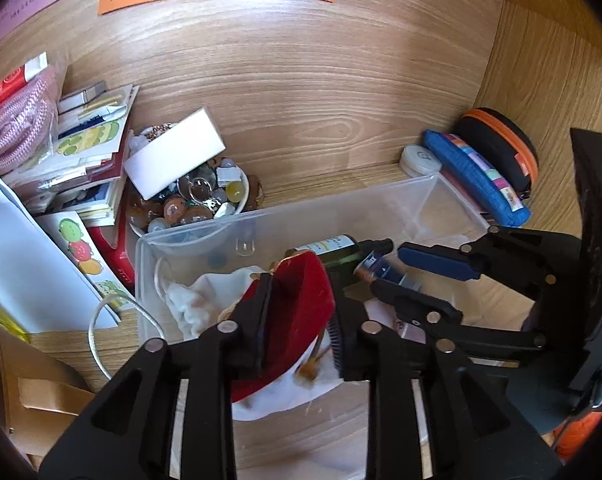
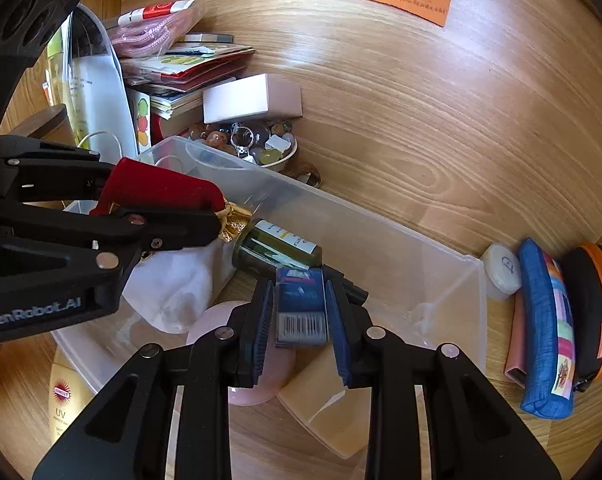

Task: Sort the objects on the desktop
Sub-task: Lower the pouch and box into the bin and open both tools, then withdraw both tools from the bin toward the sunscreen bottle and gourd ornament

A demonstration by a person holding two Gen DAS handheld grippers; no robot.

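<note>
A clear plastic bin [image 1: 341, 200] [image 2: 381, 220] lies on the wooden desk. My left gripper [image 1: 297, 320] [image 2: 205, 220] is shut on a red velvet pouch [image 1: 301, 300] [image 2: 157, 188] with a gold trim, held over the bin. My right gripper [image 2: 301, 312] [image 1: 385, 272] is shut on a small blue tube with a barcode [image 2: 301, 308] [image 1: 381, 268], also over the bin. Inside the bin lie a dark green bottle [image 1: 337, 250] [image 2: 277, 248] and a white cloth bag [image 1: 205, 300] [image 2: 173, 284].
A bowl of beads and trinkets [image 1: 197, 204] [image 2: 253, 148] with a white box [image 1: 173, 156] on it stands behind the bin. Stacked booklets [image 1: 89, 152] sit left. A blue pencil case [image 2: 545, 332], black-orange case [image 2: 597, 308] and white round tin [image 2: 503, 268] sit right. A sunscreen tube [image 2: 63, 396] lies near.
</note>
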